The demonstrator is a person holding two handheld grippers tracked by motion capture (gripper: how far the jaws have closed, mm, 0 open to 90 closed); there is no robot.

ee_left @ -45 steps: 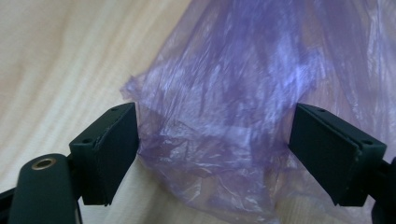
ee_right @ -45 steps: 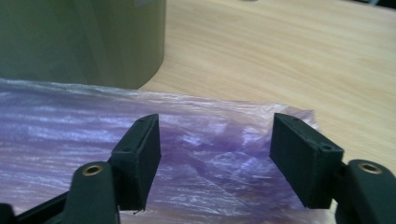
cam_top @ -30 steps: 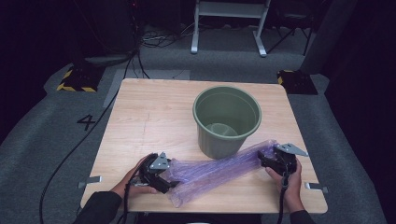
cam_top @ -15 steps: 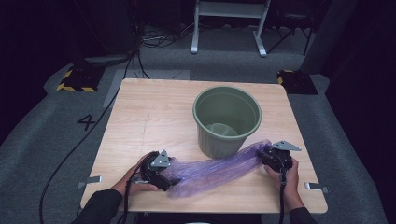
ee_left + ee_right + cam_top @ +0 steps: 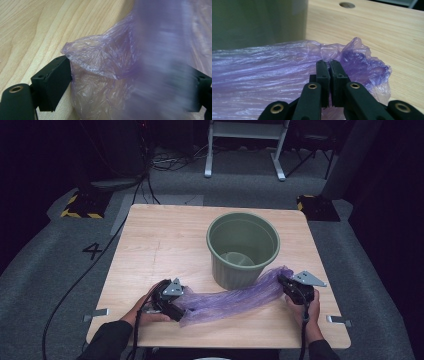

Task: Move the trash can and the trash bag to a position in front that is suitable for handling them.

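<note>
The right gripper [image 5: 329, 65] has just been closing, and now its two black jaws are pinched tight together with only a thin slit between them. They squeeze a thin fold of the purple plastic bag [image 5: 269, 75], and a crumpled bit of bag puffs up just past the tips and to their right. The green bucket [image 5: 257, 22] stands close behind the bag, a little beyond the jaw tips. In the high view the right gripper [image 5: 286, 282] holds one end of the bag [image 5: 235, 297] just beside the bucket [image 5: 243, 249], and the bag stretches like a long rope across the wooden table [image 5: 165, 240] to the other gripper. The left gripper [image 5: 130, 77] has its jaws spread wide apart. The other end of the bag [image 5: 100, 75] is bunched up between them and touches the inside of the jaw at the left of its own view; the other side is too blurry to tell if that jaw touches the bag. In the high view the left gripper [image 5: 176, 307] sits at that end of the bag, near the table's front edge.
</note>
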